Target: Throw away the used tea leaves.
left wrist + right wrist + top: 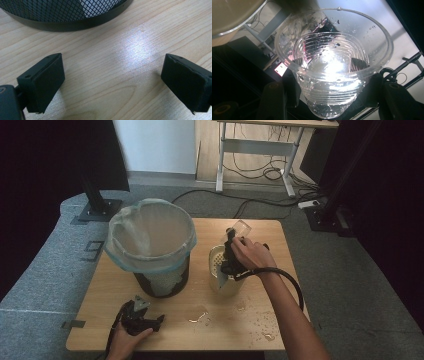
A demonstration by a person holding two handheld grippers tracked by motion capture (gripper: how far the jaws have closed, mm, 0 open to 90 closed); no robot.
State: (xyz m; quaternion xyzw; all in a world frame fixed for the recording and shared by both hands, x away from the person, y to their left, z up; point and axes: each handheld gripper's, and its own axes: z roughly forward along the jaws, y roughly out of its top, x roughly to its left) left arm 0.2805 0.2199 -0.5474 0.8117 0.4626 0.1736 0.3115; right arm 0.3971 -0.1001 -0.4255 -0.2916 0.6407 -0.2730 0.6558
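A clear plastic cup (240, 229) is tipped on its side above a metal pot (218, 265) with a perforated insert, right of the table's middle. My right gripper (231, 242) is shut on the cup. In the right gripper view the cup (332, 70) faces me mouth first, wet with droplets, pinched between my black fingers (274, 100), and the pot's rim (234, 15) shows at the upper left. My left gripper (142, 310) rests near the front left edge. Its jaws stand wide apart over bare wood (120, 50), with nothing between them.
A black mesh bin (150, 245) lined with a clear bag stands left of centre; its base (65, 15) is just ahead of my left gripper. Small water puddles (200, 315) and drops (267, 335) lie on the wooden table (100, 320). Desk legs and cables sit beyond.
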